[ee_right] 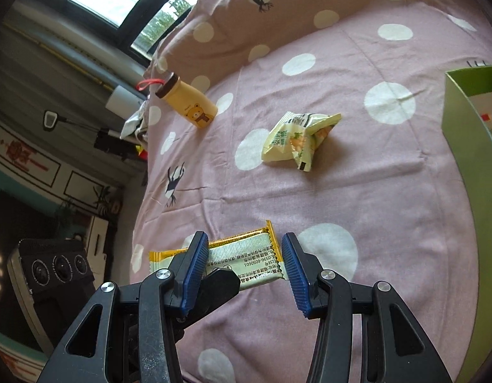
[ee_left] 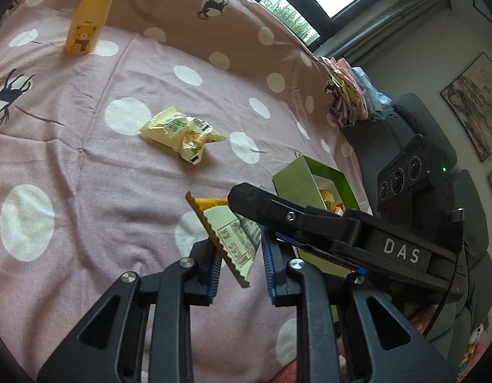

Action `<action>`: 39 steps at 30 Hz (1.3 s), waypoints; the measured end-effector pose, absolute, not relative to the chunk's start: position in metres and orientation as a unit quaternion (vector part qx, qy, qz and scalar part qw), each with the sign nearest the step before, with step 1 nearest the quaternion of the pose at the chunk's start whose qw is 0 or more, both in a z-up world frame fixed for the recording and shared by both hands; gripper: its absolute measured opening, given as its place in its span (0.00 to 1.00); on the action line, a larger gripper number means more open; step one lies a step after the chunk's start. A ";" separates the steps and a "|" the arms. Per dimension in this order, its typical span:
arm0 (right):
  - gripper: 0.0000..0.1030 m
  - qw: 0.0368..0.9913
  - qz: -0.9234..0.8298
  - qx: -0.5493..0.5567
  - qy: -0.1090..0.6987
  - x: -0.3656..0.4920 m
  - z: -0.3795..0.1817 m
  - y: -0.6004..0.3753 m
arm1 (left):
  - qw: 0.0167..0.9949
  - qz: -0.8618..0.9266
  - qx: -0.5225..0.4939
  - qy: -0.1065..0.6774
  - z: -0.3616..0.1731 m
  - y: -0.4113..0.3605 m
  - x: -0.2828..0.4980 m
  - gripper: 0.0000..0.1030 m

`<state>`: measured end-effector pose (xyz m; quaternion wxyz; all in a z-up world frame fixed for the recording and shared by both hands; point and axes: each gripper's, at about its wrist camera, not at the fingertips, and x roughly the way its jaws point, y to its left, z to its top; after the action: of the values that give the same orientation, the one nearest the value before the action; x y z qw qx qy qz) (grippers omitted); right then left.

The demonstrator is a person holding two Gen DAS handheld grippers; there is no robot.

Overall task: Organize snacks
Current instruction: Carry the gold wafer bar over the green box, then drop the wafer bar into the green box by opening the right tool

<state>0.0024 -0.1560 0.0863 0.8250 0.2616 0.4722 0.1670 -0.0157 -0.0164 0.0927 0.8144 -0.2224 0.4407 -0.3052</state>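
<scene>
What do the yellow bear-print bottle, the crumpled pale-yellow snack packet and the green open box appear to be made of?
Yellow bear-print bottle: likely matte-coated metal or plastic; smooth, no glare.
Crumpled pale-yellow snack packet: thin glossy plastic film; sharp creases, crimped ends.
Green open box: probably matte card; thin, flat, stiff walls.

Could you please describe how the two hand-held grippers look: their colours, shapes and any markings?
Both grippers are black, with angular arms that have triangular cut-outs and round silver bolts. The left gripper and right gripper each carry blue ribbed pads on the inner faces of their fingers. The right gripper's body bears white letters "DAS", three round lenses and a small green light.
</scene>
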 end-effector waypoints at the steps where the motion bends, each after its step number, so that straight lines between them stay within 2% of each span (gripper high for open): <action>1: 0.49 0.826 0.165 0.263 0.470 0.001 0.088 -0.160 | 0.813 -0.314 -0.221 0.437 0.097 -0.021 -0.013 0.20; 11: 0.49 0.875 0.111 0.260 0.394 -0.023 0.129 -0.213 | 0.791 -0.405 -0.191 0.417 0.122 -0.095 -0.008 0.20; 20: 0.49 0.890 0.030 0.311 0.333 -0.058 0.140 -0.294 | 0.775 -0.464 -0.106 0.416 0.132 -0.191 -0.008 0.20; 33: 0.49 0.867 -0.100 0.358 0.333 -0.089 0.120 -0.367 | 0.730 -0.502 -0.076 0.457 0.105 -0.268 -0.013 0.21; 39: 0.50 0.852 -0.124 0.364 0.354 -0.090 0.110 -0.378 | 0.738 -0.483 -0.053 0.469 0.096 -0.276 -0.020 0.27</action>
<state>-0.0899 -0.3775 0.1100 0.8525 0.3645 0.3537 -0.1237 -0.0202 -0.2760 0.0958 0.7377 -0.0528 0.4692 -0.4826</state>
